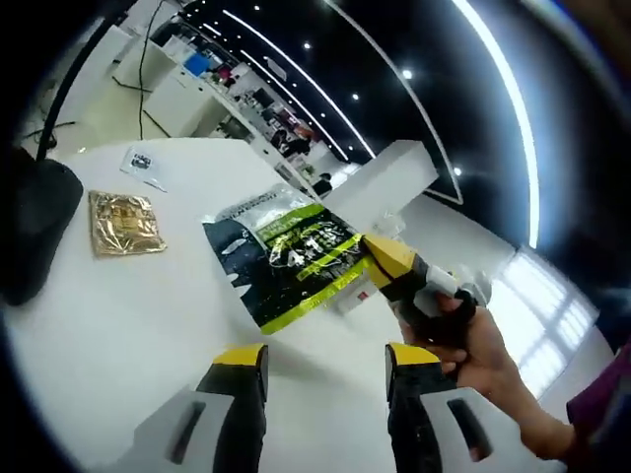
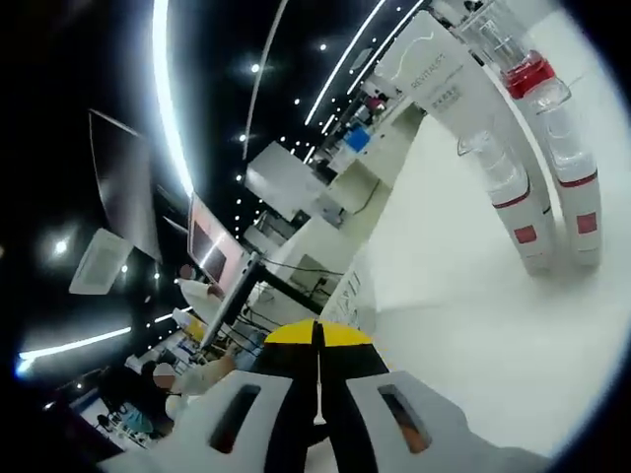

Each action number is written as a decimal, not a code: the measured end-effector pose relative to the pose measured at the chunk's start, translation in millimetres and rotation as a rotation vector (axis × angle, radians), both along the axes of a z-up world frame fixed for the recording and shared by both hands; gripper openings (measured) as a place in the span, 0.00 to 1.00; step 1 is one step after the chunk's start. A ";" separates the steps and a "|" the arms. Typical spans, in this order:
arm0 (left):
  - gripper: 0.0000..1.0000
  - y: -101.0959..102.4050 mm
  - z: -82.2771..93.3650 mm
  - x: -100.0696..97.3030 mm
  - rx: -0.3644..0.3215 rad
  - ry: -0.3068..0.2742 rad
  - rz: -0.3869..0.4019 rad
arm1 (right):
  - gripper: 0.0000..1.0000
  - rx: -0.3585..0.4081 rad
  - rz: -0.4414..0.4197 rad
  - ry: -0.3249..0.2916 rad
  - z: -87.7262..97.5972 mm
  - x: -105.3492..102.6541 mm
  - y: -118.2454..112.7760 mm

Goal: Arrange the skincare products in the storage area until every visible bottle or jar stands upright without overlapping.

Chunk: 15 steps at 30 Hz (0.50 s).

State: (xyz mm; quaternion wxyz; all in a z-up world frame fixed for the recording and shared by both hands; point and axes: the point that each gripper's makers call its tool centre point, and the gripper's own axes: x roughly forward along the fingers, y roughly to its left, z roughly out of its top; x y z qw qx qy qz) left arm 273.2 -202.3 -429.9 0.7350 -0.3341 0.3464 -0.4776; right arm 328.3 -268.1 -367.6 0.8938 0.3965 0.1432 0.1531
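Observation:
A black-and-green pouch (image 1: 286, 256) hangs tilted above the white table (image 1: 108, 335), pinched at its right edge by my right gripper (image 1: 378, 261), which a hand (image 1: 478, 350) holds. In the right gripper view that gripper (image 2: 317, 340) has its jaws pressed together, and a pale sliver of the pouch (image 2: 347, 293) sticks out past them. My left gripper (image 1: 327, 367) is open below the pouch, with nothing between its fingers. Clear bottles with red bands (image 2: 523, 212) stand together beside a white box (image 2: 444, 89). A gold sachet (image 1: 125, 223) lies flat at the left.
A black lamp base (image 1: 35, 232) stands at the table's left edge. A small white card (image 1: 143, 163) lies behind the gold sachet. The white box (image 1: 380, 182) sits behind the pouch. Desks and people are in the room beyond.

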 end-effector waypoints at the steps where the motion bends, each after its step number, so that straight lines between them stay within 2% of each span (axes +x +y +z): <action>1: 0.49 -1.7 -0.7 1.6 -0.018 0.028 0.007 | 0.00 0.015 0.002 0.000 -0.3 -1.0 0.1; 2: 0.49 -3.8 -0.5 3.9 -0.042 0.055 0.018 | 0.00 0.018 0.000 0.002 -0.9 -2.1 0.2; 6: 0.47 -7.5 -0.8 9.7 -0.092 0.097 0.040 | 0.00 0.028 0.006 0.001 -1.4 -5.5 1.5; 15: 0.38 -6.0 -7.4 27.2 -0.097 0.128 0.072 | 0.00 0.010 0.027 0.014 -8.0 -17.9 -4.2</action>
